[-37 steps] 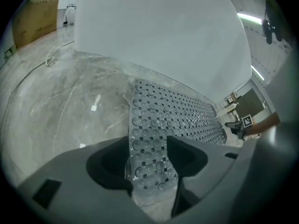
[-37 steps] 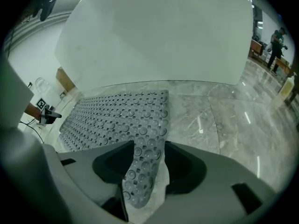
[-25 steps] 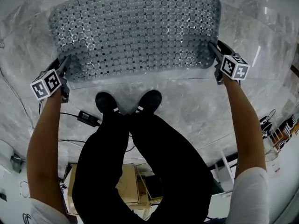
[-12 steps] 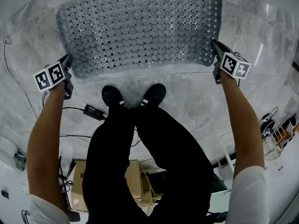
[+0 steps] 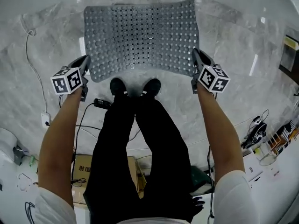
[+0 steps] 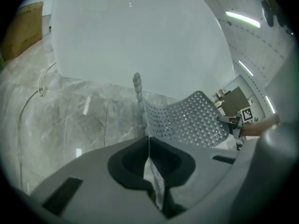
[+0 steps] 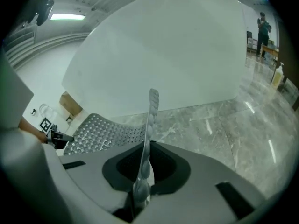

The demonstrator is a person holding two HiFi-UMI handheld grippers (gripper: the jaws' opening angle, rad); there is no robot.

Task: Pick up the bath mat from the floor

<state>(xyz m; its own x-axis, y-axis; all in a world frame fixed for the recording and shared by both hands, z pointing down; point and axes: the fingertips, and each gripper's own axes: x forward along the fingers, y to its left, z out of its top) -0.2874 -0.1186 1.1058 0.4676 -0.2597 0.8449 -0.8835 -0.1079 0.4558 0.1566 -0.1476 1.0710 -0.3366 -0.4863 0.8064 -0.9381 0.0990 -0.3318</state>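
Note:
The grey bath mat [image 5: 140,38], studded and full of small holes, hangs stretched between my two grippers above the marble floor. My left gripper [image 5: 85,63] is shut on its near left corner, and the mat's edge [image 6: 138,94] runs up out of the closed jaws. My right gripper [image 5: 195,56] is shut on the near right corner, where the bumpy edge [image 7: 150,120] stands upright between the jaws. Both pairs of jaws have just closed on the mat. In each gripper view the mat [image 6: 191,120] [image 7: 105,132] sags across to the other gripper [image 6: 230,123] [image 7: 60,138].
My shoes [image 5: 135,87] stand just behind the mat. A power adapter [image 5: 99,103] and cables [image 5: 28,55] lie on the floor at the left. A cardboard box [image 5: 81,169] is behind me, small clutter [image 5: 259,136] at the right. A white panel [image 6: 140,36] stands ahead.
Both grippers have come up with the mat's near corners in them, and the mat has left the floor. The head view has risen, so floor and mat look smaller.

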